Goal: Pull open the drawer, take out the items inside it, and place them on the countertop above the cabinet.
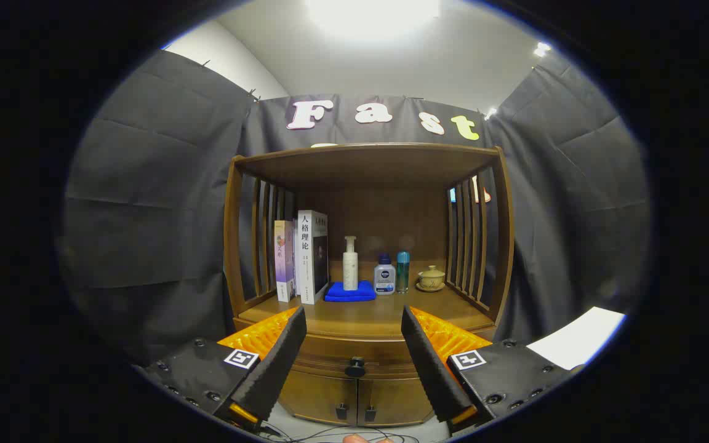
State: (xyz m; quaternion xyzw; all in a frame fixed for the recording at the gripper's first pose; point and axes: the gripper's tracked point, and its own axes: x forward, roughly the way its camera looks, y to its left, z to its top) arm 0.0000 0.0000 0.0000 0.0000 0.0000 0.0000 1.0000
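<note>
Drawer [354,363] sits shut under the counter [367,317], its dark knob [355,368] showing between the fingers of the claw [353,332], which is spread wide and holds nothing. On the counter, books [303,263] stand at the left edge, a pump bottle [350,264] on a blue cloth [349,291] mid-back, two bottles [391,274] beside it, and a lidded cup [431,278] toward the right edge.

Counts: one cabinet [367,344]. One drawer [354,360], one knob [355,368]. Two lower doors [357,400]. On the surface [360,314]: two books [302,261], three bottles [379,271], one blue cloth [349,291], one lidded cup [431,277] on one saucer [430,287]. Two fingers [280,363], spread apart.
</note>
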